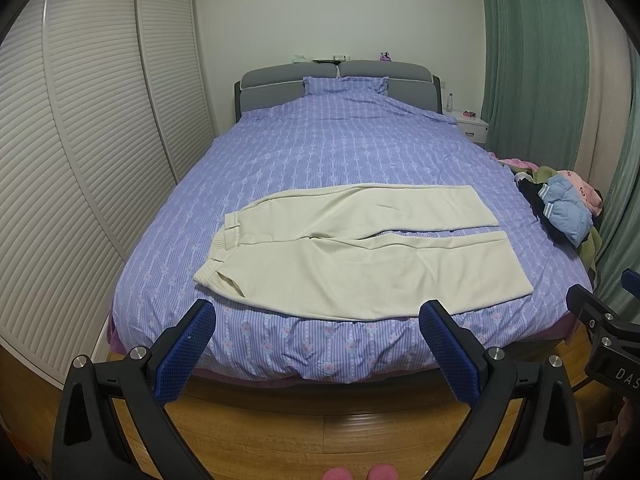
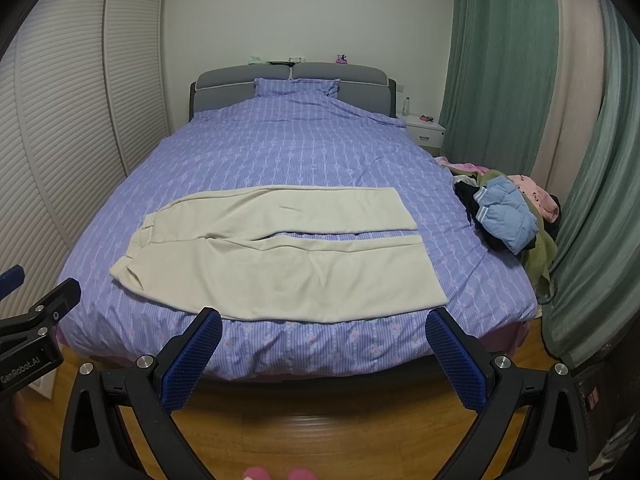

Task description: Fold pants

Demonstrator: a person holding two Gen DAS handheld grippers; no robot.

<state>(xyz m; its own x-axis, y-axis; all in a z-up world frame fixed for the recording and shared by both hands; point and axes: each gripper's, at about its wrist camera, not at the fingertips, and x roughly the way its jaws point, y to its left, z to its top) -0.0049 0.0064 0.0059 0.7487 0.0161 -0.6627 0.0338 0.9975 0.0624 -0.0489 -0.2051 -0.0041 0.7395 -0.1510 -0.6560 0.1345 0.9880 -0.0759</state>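
Note:
Cream pants [image 1: 360, 248] lie flat and unfolded across the near part of the bed, waistband to the left, both legs stretching right with a narrow gap between them. They show the same way in the right wrist view [image 2: 280, 256]. My left gripper [image 1: 318, 320] is open and empty, held above the floor just short of the bed's foot edge. My right gripper [image 2: 324, 328] is open and empty too, at the same distance from the bed. Neither touches the pants.
The bed [image 1: 340, 140] has a purple striped cover and a grey headboard. A pile of clothes [image 1: 560, 204] sits at its right edge. Louvred wardrobe doors [image 1: 80, 160] stand left, green curtains [image 1: 532, 60] right, a white nightstand [image 1: 472, 124] at the back. Wooden floor lies below.

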